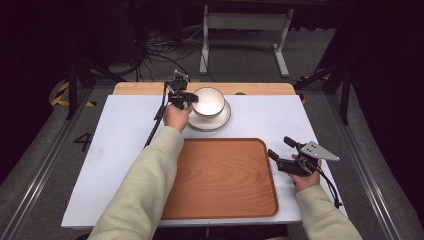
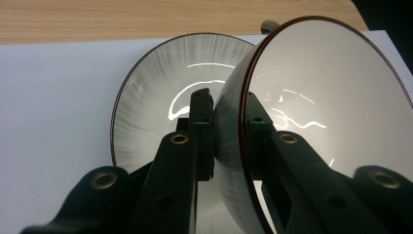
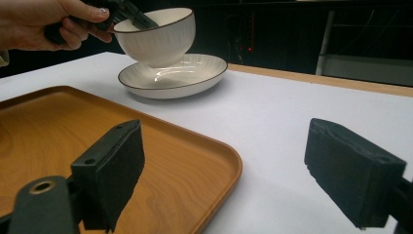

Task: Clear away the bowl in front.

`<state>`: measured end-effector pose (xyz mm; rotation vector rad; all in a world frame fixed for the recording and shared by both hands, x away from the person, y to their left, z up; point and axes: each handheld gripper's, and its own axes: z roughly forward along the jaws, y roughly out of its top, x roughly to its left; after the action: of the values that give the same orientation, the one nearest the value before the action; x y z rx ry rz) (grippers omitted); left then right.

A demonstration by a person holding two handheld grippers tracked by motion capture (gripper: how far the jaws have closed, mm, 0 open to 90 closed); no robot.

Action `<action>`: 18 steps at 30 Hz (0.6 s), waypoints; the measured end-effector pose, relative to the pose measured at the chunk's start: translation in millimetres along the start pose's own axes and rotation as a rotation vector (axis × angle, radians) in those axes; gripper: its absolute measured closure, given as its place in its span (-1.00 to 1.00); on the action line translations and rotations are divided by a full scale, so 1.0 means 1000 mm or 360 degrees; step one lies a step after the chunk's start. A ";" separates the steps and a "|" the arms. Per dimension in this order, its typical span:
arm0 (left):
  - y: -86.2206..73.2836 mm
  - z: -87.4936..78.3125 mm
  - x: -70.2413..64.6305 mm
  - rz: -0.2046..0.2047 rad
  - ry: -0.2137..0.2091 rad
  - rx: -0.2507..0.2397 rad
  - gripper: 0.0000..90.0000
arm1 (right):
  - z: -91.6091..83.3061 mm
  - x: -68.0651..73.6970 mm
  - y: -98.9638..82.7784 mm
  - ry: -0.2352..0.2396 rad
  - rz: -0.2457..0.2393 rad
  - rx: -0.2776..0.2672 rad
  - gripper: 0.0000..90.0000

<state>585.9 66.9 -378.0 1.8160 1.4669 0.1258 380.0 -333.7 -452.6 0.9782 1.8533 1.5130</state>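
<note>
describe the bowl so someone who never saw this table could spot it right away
Start at the wooden tray on the white table, then look beyond it to the shallow plate. The bowl is just above that plate, its rim pinched by the left gripper. It is deeper, ribbed, dark-rimmed.

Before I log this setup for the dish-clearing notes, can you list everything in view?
Bowl: one, white, dark rim, tilted just above the plate.
Plate: one, white, dark rim, far middle of table.
Tray: one, orange-brown wood, near middle.
Table: one, white top, wooden far edge.
Left gripper: black, shut on bowl rim.
Right gripper: black, jaws apart, holding nothing, right of tray.
</note>
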 end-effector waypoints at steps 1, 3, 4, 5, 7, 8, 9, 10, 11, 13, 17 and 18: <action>0.001 -0.002 0.001 0.0005 -0.0007 -0.0004 0.78 | 0.000 0.000 0.000 -0.0001 -0.0003 0.0000 -0.66; 0.002 -0.006 0.000 0.0008 -0.0008 -0.0017 0.78 | 0.000 0.000 0.000 -0.0002 -0.0004 0.0003 -0.67; 0.002 -0.008 0.000 0.0004 -0.0010 -0.0023 0.78 | 0.000 0.000 0.000 -0.0002 -0.0004 0.0001 -0.67; 0.002 -0.009 0.000 0.0007 -0.0015 -0.0023 0.78 | 0.000 0.000 0.000 -0.0002 -0.0003 0.0001 -0.67; 0.003 -0.013 -0.001 0.0010 -0.0025 -0.0033 0.78 | 0.000 0.000 0.000 -0.0002 -0.0003 0.0001 -0.67; 0.004 -0.015 -0.001 0.0011 -0.0025 -0.0039 0.78 | 0.000 0.000 0.000 -0.0003 -0.0002 0.0001 -0.67; 0.004 -0.017 -0.002 0.0010 -0.0031 -0.0041 0.78 | 0.000 0.000 0.000 -0.0003 -0.0001 0.0001 -0.67; 0.004 -0.019 -0.002 0.0010 -0.0033 -0.0047 0.78 | 0.000 0.000 0.000 -0.0004 -0.0002 0.0000 -0.67; 0.005 -0.020 -0.002 0.0011 -0.0036 -0.0052 0.78 | 0.000 0.000 0.000 -0.0004 -0.0002 0.0001 -0.67; 0.005 -0.022 -0.002 0.0010 -0.0041 -0.0053 0.78 | 0.000 0.000 0.000 -0.0004 -0.0003 0.0000 -0.67; 0.006 -0.030 -0.003 0.0021 -0.0043 -0.0063 0.78 | 0.000 0.000 0.000 -0.0005 -0.0001 0.0000 -0.67; 0.007 -0.031 -0.003 0.0020 -0.0044 -0.0069 0.78 | 0.000 0.000 0.000 -0.0005 -0.0001 0.0001 -0.67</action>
<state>573.8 79.5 -351.3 1.7857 1.4230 0.1373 380.1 -333.8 -452.7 0.9796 1.8523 1.5096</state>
